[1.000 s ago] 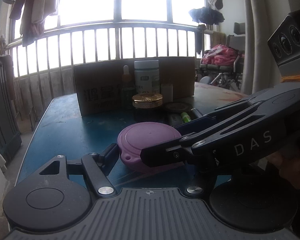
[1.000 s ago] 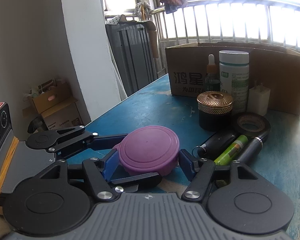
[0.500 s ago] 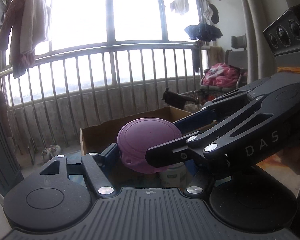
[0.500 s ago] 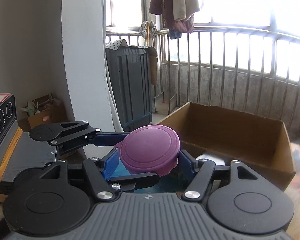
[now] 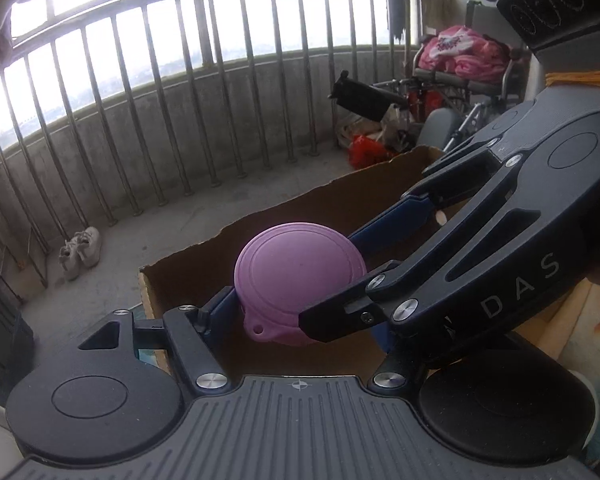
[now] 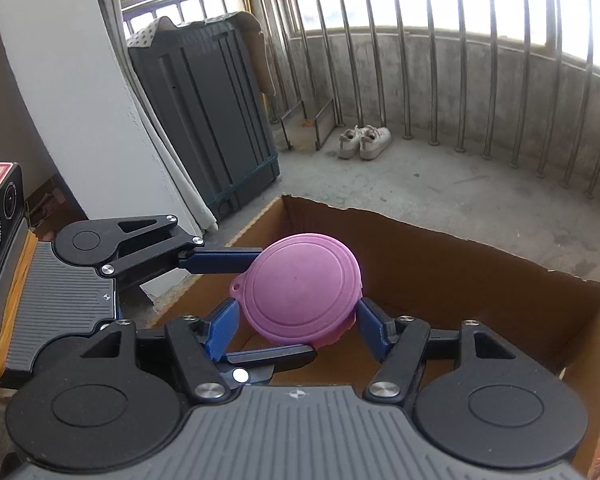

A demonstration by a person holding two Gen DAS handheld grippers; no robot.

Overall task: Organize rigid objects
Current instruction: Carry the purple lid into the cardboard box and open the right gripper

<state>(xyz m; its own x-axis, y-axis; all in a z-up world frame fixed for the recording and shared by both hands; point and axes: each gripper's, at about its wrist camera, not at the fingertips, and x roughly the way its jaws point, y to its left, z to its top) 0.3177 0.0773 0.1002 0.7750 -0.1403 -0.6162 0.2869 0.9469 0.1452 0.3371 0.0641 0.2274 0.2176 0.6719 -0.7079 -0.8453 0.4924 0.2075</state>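
Observation:
A round purple lidded container [image 5: 300, 276] is held above the open cardboard box [image 5: 284, 216]. Both grippers clasp it. My left gripper [image 5: 300, 312] is shut on its sides; only its left blue finger [image 5: 220, 312] shows, the right one is hidden behind the other tool. My right gripper [image 6: 296, 320] is shut on the same container [image 6: 300, 284], with blue fingers [image 6: 220, 324] on both sides. The box interior [image 6: 440, 280] lies right under the container. The left gripper's arm reaches in from the left in the right wrist view [image 6: 220, 260].
A dark grey cabinet [image 6: 208, 120] stands left of the box. A pair of white shoes [image 6: 364, 142] lies on the concrete floor by the metal railing [image 5: 220, 80]. A wheelchair with pink cloth [image 5: 460, 60] stands at the far right.
Both grippers lifted the purple container off the blue table, carried it forward and tilted down; it now hangs over the open box instead of in front of it.

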